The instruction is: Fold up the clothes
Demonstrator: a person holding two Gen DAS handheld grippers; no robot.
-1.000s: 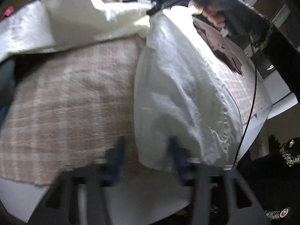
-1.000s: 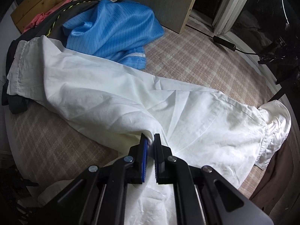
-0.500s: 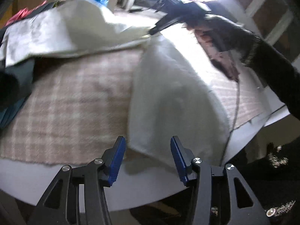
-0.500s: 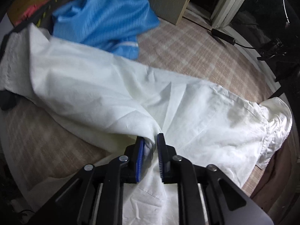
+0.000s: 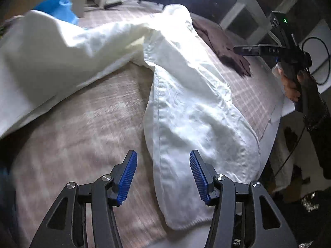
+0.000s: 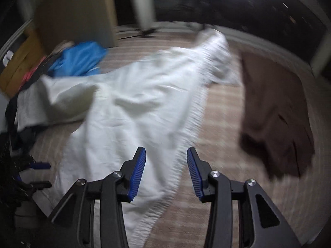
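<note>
The white garment [image 5: 186, 107] is spread loosely across the checked bed cover [image 5: 82, 124]. Nothing is held by the left gripper [image 5: 163, 175] or the right gripper [image 6: 166, 172]; both are opening. The loose cloth may bunch if regripped off its edge.

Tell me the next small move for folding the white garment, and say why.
Probably lower the left claw onto the near hem of the white garment and close on it. Both claws are opening with nothing pinched; the right claw hangs above the garment's edge, and the cloth lies loose and rumpled on the checked cover.
</note>
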